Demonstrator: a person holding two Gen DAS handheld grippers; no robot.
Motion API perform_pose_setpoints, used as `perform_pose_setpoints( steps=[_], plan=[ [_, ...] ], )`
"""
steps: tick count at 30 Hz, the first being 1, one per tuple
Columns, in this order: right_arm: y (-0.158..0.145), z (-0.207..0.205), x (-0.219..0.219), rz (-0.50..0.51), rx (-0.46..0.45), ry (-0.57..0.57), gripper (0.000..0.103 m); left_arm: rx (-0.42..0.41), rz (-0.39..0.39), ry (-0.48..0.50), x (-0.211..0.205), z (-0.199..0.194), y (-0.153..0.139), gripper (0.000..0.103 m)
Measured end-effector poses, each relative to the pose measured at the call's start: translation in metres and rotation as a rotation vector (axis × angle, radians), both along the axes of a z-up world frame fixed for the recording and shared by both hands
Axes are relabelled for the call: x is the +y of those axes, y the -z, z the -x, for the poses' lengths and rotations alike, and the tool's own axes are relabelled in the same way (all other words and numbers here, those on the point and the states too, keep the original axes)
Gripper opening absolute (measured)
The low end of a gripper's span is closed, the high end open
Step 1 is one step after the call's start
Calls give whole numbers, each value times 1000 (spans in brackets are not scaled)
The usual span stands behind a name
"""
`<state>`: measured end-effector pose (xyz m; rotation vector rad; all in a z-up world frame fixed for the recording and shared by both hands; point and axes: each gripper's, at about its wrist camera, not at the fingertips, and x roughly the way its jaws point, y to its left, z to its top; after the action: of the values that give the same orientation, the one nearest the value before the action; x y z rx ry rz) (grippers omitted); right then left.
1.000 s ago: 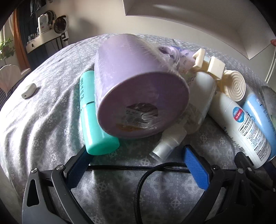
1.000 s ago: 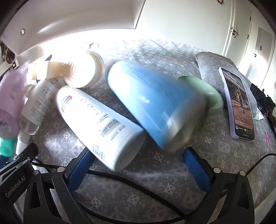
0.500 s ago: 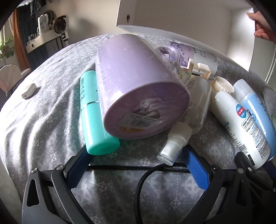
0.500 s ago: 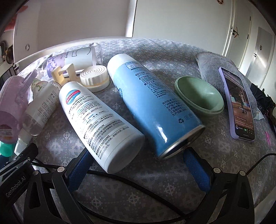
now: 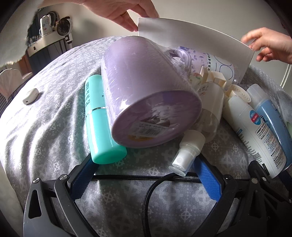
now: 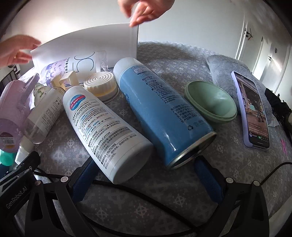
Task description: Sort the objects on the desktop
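Observation:
A purple mug in clear wrap lies on its side on the grey patterned cloth, base toward me. Beside it lie a teal bottle and a small clear spray bottle. My left gripper is open just in front of them, holding nothing. A white labelled bottle and a blue can lie side by side, with my right gripper open at their near ends. A cream ribbed lid sits behind them.
Two hands hold a white box upright behind the pile. A green bowl, a phone and a grey fluffy cloth lie to the right. A small white device lies far left.
The white box came down from overhead and now stands behind the pile, held by two hands. The blue can and mug have stopped rolling. Neither gripper has moved.

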<state>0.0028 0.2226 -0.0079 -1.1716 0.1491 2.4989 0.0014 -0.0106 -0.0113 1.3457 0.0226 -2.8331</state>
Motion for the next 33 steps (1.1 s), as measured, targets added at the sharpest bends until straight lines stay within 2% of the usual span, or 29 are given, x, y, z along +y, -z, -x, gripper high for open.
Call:
perform_pose_setpoints(
  steps=[33],
  plan=[
    [0,7,-1,0,2,0,103,1,0,0,1,-1,0,103]
  ],
)
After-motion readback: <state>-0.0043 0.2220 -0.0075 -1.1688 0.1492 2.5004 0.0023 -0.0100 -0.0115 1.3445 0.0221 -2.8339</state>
